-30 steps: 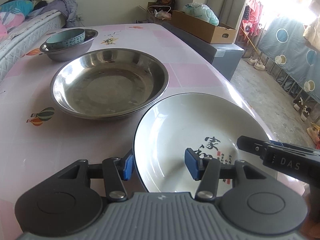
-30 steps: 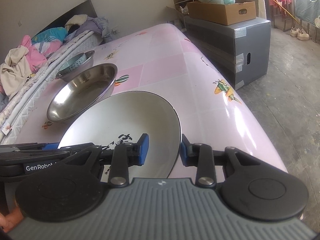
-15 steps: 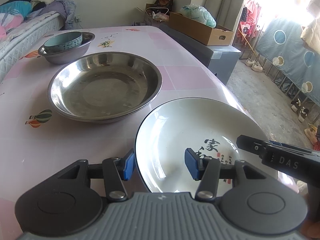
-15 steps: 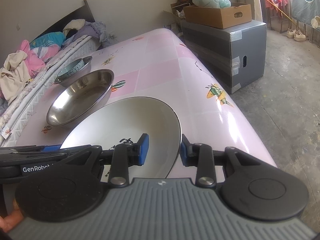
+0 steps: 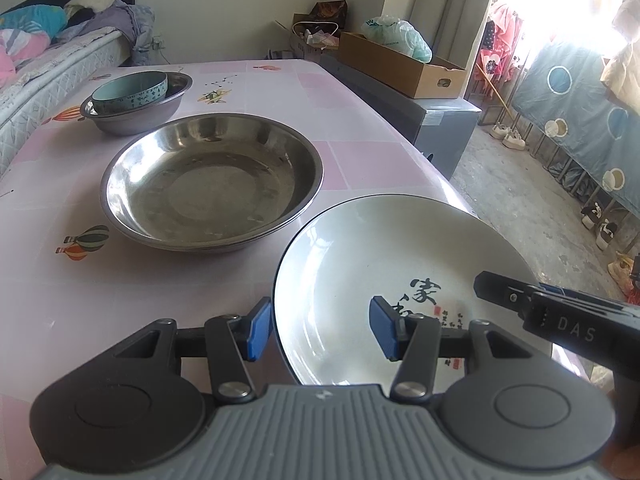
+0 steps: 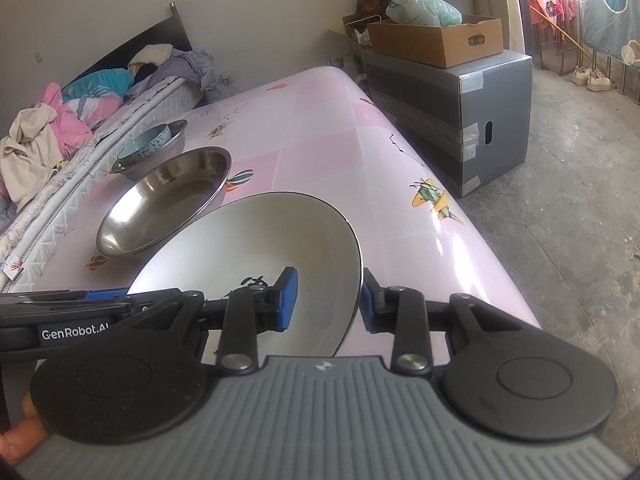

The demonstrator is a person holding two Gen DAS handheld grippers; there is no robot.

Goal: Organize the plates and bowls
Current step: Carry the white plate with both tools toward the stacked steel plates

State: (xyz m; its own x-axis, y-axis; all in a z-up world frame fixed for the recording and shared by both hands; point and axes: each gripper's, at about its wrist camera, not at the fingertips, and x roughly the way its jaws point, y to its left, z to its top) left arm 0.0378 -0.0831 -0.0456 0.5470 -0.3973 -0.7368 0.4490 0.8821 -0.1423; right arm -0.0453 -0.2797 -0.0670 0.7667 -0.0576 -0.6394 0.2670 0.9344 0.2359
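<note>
A white ceramic plate [image 5: 384, 252] with black characters is held above the pink table, tilted. My left gripper [image 5: 320, 330] is shut on its left rim, one pad outside and one inside. My right gripper [image 6: 328, 300] is shut on its right rim, where the plate [image 6: 256, 240] shows too. Beyond it a large steel basin [image 5: 212, 180] sits on the table. Farther back a small steel bowl [image 5: 136, 112] holds a teal ceramic bowl [image 5: 130, 90].
The pink table [image 5: 48, 288] drops off at its right edge [image 6: 472, 240] to a concrete floor. A grey cabinet [image 6: 460, 120] with a cardboard box stands to the right. A bed [image 6: 52, 140] with clothes runs along the table's left.
The plate, held in both grippers, has risen and drawn back a little from the steel basin. Both grips are unchanged.
</note>
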